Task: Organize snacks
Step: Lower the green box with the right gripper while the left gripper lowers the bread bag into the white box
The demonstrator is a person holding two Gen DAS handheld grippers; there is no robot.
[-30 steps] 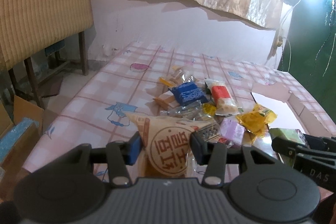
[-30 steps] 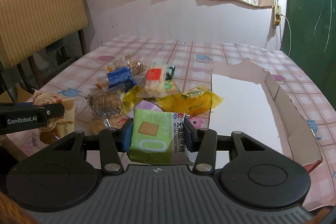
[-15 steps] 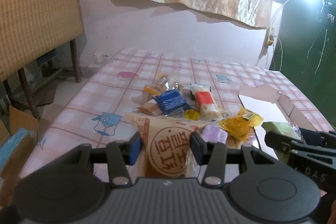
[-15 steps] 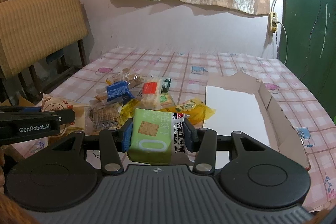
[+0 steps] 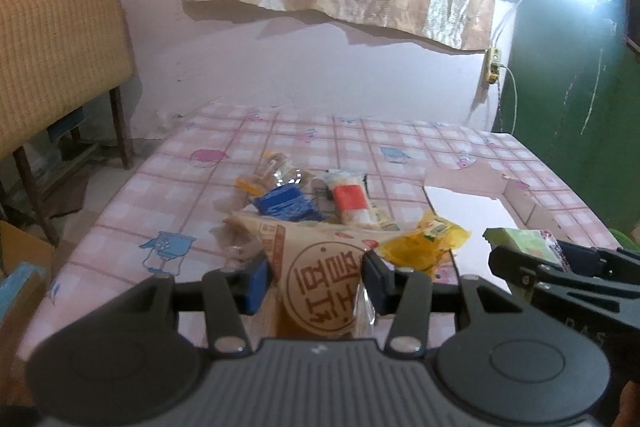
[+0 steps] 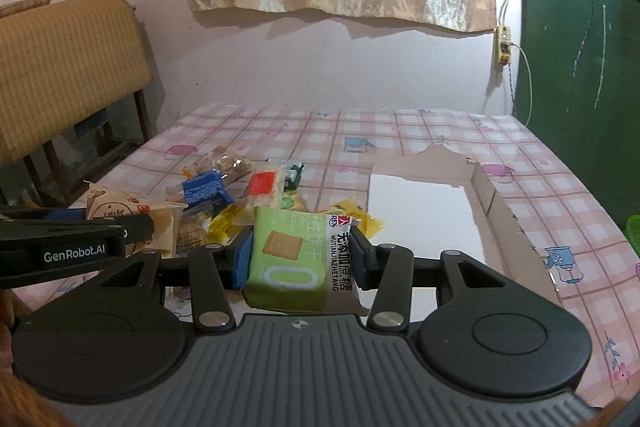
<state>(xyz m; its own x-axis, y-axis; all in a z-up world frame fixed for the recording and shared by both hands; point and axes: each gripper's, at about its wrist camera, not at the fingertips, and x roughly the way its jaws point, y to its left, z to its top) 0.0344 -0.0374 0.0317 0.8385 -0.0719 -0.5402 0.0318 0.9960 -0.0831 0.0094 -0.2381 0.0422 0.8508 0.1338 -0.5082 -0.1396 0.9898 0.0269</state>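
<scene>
We see the left claw (image 5: 316, 279) clamped on a beige stamped snack bag (image 5: 320, 283), its lower end hidden behind the claw body. The right claw (image 6: 302, 259) grips a green biscuit packet (image 6: 288, 259) by its sides, above the near edge of the open cardboard box (image 6: 492, 195). On the checked worktop (image 6: 400, 135) lies a pile of snacks: a blue packet (image 6: 204, 189), a red-and-white packet (image 6: 262, 187) and a yellow wrapper (image 5: 424, 243); those beneath overlap and are hard to make out. Glare whitens the left view's top right corner.
</scene>
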